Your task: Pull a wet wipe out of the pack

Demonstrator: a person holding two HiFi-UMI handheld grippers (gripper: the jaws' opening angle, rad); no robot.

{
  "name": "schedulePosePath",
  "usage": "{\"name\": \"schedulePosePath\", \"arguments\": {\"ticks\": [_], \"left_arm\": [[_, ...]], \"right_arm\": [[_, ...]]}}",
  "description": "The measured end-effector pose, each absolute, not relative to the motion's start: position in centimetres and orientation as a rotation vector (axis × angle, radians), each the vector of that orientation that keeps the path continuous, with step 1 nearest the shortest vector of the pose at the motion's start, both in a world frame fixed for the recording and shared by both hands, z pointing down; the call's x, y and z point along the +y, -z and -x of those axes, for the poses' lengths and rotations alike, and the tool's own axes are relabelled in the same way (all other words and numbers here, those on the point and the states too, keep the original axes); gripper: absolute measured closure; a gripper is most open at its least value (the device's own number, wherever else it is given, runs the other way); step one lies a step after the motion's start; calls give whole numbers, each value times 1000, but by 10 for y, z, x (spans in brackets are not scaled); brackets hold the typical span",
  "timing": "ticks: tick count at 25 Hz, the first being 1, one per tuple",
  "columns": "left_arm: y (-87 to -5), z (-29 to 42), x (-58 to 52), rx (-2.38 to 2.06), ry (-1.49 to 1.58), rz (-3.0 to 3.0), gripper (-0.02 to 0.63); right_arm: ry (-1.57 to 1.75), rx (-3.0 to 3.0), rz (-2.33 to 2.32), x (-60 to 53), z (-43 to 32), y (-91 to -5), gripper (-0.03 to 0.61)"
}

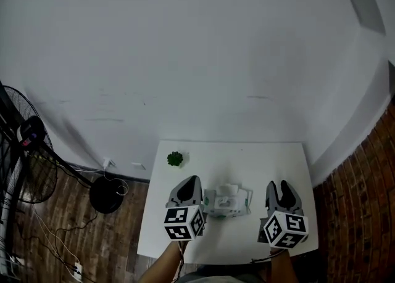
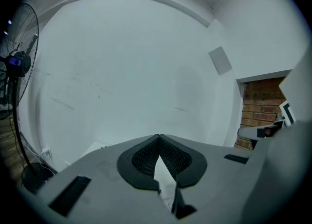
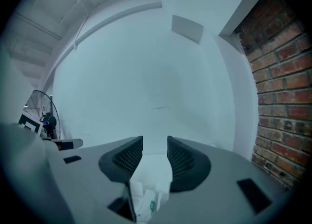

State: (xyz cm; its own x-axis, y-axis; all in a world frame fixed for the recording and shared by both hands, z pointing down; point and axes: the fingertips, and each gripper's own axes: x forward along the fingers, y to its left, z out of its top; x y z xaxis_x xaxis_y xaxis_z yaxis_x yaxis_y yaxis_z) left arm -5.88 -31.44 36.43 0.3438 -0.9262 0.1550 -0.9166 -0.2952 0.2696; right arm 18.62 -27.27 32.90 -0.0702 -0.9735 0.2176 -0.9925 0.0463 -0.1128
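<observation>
white wall at the back, white table point(image 1: 278, 158) below, and the wet wipe pack point(image 1: 227, 202) sits mid-table, right between the two tools. left gripper point(image 1: 190, 182) hangs just beside the pack's left end, jaws pressed tip to tip on nothing. right gripper point(image 1: 279, 185) hangs near the pack's right end, jaws parted, nothing clamped. small green plant point(image 1: 175, 159) sits toward the far left corner.

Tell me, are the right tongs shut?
No, the right tongs stand apart in the right gripper view, with a clear gap between them.
</observation>
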Motion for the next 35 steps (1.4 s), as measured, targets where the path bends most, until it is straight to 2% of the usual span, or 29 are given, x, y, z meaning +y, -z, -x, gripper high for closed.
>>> {"name": "schedulePosePath", "arguments": {"ticks": [18, 35], "left_arm": [[-393, 56, -309, -1732, -46, -2174, 603], [-477, 59, -272, -1798, -210, -1989, 603]], "right_arm": [[-466, -2293, -1835, -297, -183, -366, 422], [-585, -2382, -1402, -285, -155, -456, 422]]}}
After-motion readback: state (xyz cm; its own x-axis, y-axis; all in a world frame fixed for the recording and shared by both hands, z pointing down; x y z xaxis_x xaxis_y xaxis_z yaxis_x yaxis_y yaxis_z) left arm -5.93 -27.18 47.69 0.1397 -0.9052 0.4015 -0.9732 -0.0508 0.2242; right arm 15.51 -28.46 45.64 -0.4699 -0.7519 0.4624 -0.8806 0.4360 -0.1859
